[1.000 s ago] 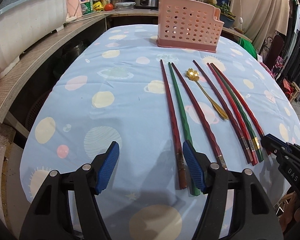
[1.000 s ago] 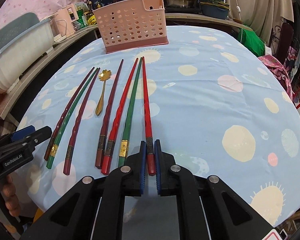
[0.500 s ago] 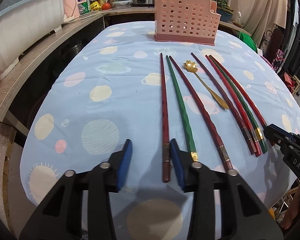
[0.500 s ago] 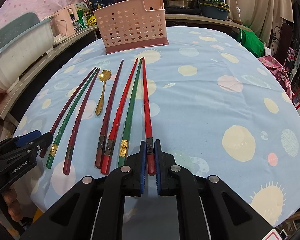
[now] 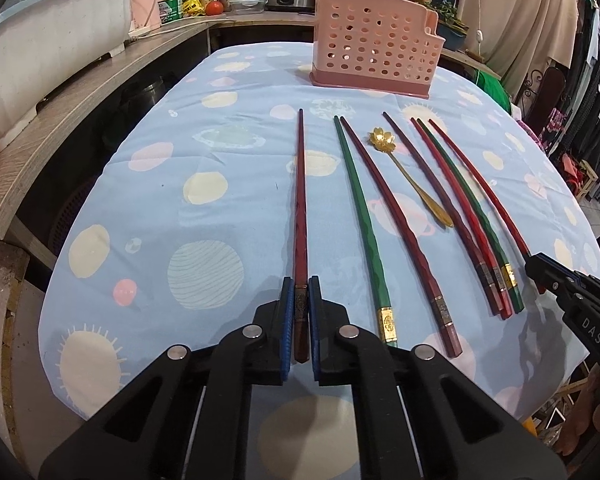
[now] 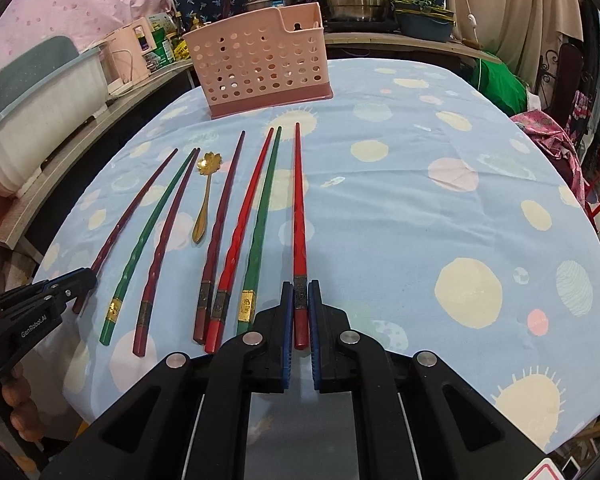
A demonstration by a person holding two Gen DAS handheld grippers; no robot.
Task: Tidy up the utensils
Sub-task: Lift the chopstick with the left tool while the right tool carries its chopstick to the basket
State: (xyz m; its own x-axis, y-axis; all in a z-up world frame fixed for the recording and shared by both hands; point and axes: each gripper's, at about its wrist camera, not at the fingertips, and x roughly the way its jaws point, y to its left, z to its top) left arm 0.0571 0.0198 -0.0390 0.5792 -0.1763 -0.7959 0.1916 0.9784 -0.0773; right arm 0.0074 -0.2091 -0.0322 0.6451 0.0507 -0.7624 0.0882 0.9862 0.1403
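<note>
Seven chopsticks (image 6: 256,216); one gold spoon (image 6: 205,196); one pink basket (image 6: 260,72); two hand-held grippers (image 5: 300,312).

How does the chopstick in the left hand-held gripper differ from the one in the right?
The left hand-held gripper holds a dark maroon chopstick at the row's left end. The right hand-held gripper holds a bright red chopstick at the right end. Both lie on the tablecloth, gripped near their banded ends.

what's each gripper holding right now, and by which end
Left gripper, jaws just closed, clamps the dark red chopstick at its thick banded handle end. Right gripper clamps the bright red chopstick at its handle end.
</note>
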